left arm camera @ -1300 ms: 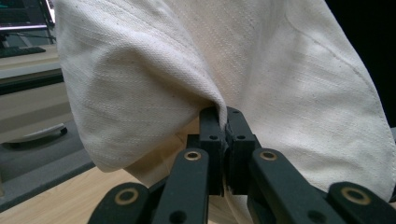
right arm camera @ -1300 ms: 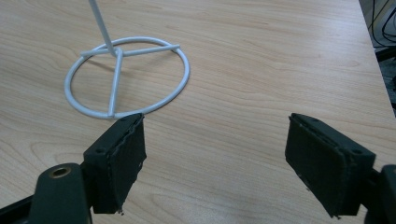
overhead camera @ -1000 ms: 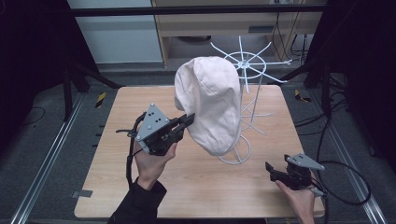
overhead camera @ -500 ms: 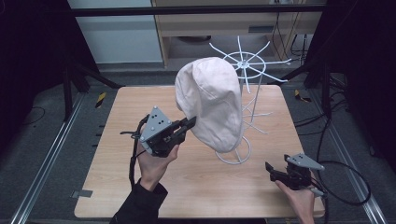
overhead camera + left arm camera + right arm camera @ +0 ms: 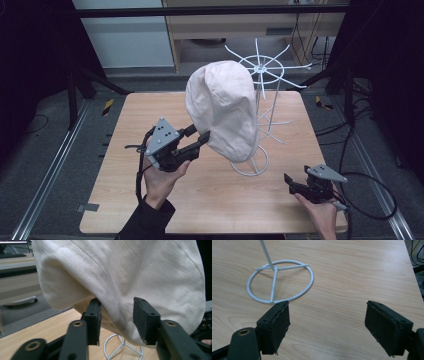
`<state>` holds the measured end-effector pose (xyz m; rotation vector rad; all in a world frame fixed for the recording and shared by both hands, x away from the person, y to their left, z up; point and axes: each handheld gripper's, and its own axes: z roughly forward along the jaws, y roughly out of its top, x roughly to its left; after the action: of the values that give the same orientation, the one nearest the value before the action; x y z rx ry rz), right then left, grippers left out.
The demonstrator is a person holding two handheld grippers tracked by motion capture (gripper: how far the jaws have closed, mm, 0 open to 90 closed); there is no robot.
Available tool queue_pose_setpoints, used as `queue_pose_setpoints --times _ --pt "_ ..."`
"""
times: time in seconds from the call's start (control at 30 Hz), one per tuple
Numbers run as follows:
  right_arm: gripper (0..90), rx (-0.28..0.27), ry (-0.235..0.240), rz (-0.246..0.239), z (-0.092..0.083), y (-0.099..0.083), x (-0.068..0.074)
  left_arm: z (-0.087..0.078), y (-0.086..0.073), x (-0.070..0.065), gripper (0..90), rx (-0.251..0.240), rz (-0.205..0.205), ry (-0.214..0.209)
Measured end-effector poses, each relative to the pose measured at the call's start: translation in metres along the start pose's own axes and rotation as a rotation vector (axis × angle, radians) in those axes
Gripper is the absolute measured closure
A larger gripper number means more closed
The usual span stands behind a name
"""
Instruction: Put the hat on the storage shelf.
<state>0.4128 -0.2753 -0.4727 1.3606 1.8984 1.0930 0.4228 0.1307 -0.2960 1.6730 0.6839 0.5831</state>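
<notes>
At the left, the left gripper [image 5: 199, 138] has just been opening its fingers [image 5: 93, 315], which stand half apart around the brim of the cream cotton cap [image 5: 223, 107]. The cap already hangs on the white wire stand [image 5: 264, 80] on the wooden table [image 5: 125, 130]; withdrawing seems all that remains. At the right, the right gripper [image 5: 290, 181] hovers wide open and empty.

Grey floor [image 5: 45, 165], wooden cabinet [image 5: 240, 25] behind, black frame bar [image 5: 200, 11], dim room
</notes>
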Motion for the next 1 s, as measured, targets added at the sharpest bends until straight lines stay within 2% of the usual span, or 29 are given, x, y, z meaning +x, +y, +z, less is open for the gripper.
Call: queue_pose_setpoints --times 0.2,0.4,0.5,0.63,0.73,0.93,0.97,1.0 --pt "20.1 -0.001 -0.001 -0.001 0.0 0.0 0.0 -0.01 -0.004 0.004 47.7 -0.005 -0.005 0.011" --pt "20.1 -0.002 -0.003 -0.002 0.0 0.0 0.0 -0.022 -0.011 0.007 40.7 0.008 0.008 0.035" --pt "20.0 -0.002 -0.003 -0.001 -0.001 0.0 0.0 -0.033 -0.022 0.014 39.3 0.017 -0.002 0.064" --pt "20.0 -0.005 -0.005 -0.003 -0.001 0.0 0.0 -0.041 -0.03 0.019 37.1 0.034 -0.003 0.08" --pt "20.0 -0.004 -0.006 -0.002 -0.001 0.0 0.0 -0.05 -0.041 0.027 36.5 0.056 -0.004 0.115" --pt "19.9 -0.007 -0.007 -0.003 -0.001 0.0 0.0 -0.058 -0.066 0.043 35.9 0.103 -0.031 0.149" --pt "19.9 -0.007 -0.007 -0.003 -0.001 0.0 0.0 -0.058 -0.066 0.043 35.8 0.103 -0.031 0.149" --pt "19.9 -0.007 -0.008 -0.004 -0.001 -0.001 0.0 -0.059 -0.075 0.048 35.8 0.118 -0.043 0.163"
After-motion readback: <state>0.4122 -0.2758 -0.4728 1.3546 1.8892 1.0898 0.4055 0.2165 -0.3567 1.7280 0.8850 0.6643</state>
